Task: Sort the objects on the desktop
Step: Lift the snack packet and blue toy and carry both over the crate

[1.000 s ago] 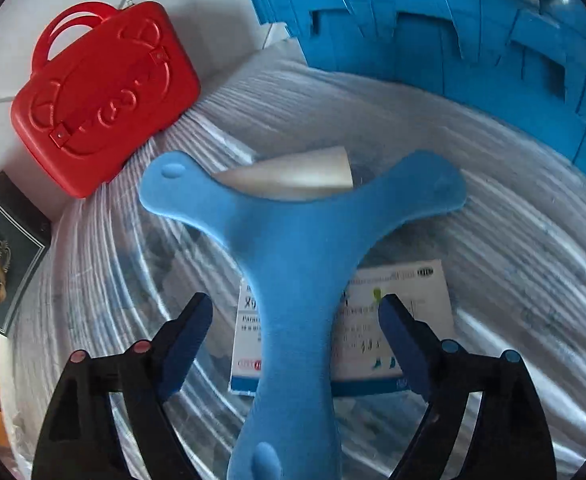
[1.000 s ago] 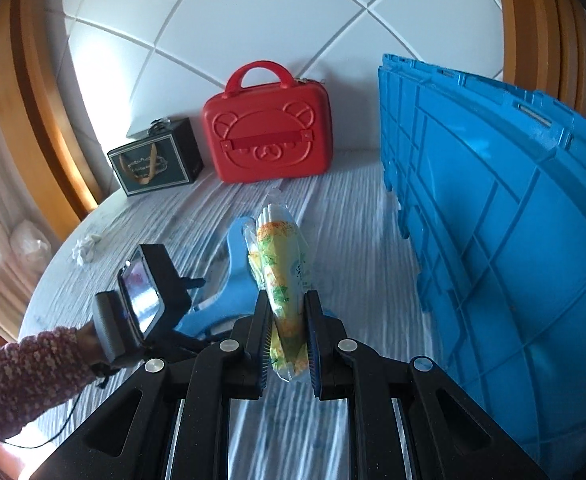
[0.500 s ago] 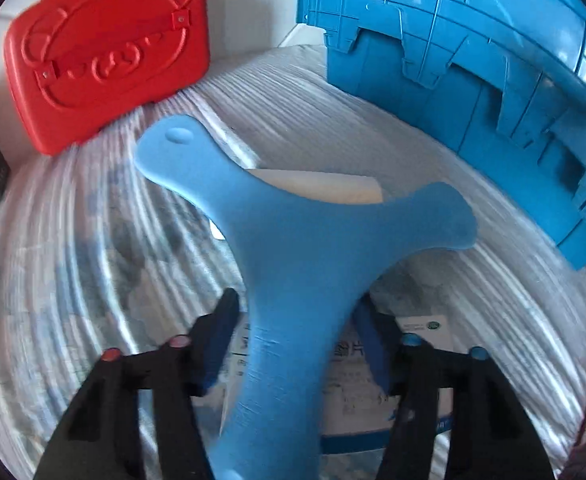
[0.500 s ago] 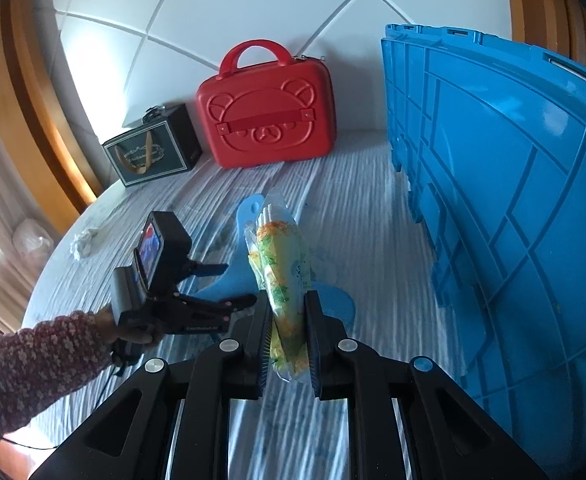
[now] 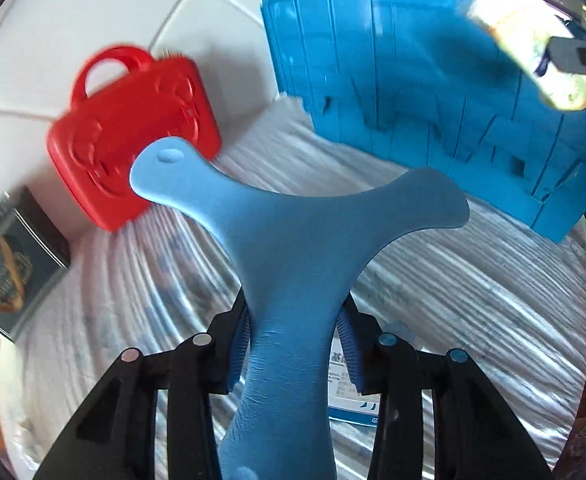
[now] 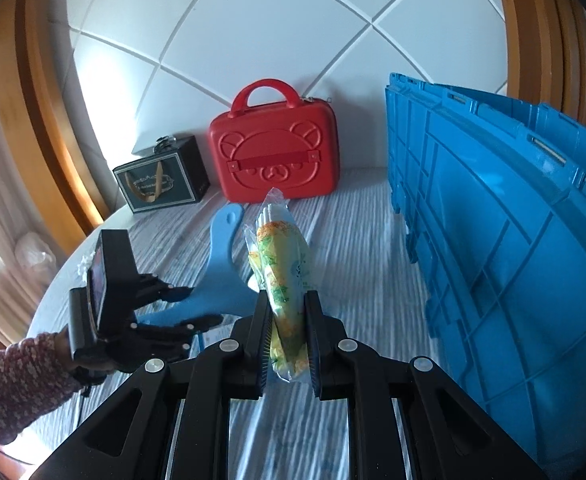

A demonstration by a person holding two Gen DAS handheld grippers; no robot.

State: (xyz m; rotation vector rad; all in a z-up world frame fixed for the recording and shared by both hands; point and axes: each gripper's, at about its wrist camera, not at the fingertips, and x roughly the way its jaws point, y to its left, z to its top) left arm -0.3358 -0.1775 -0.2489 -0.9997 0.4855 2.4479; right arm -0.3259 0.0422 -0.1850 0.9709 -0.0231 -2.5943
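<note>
My left gripper is shut on the stem of a blue three-armed foam boomerang and holds it above the table; it also shows in the right wrist view. My right gripper is shut on a yellow-green plastic-wrapped packet, held upright above the table; the packet shows at the top right of the left wrist view. A big blue plastic crate stands at the right.
A red bear-face case and a dark gift box stand against the tiled wall at the back. A white and blue medicine box lies on the striped tablecloth under the left gripper.
My left gripper closed on the boomerang's stem and lifted it off the table. The right gripper stayed shut on the packet and rose slightly.
</note>
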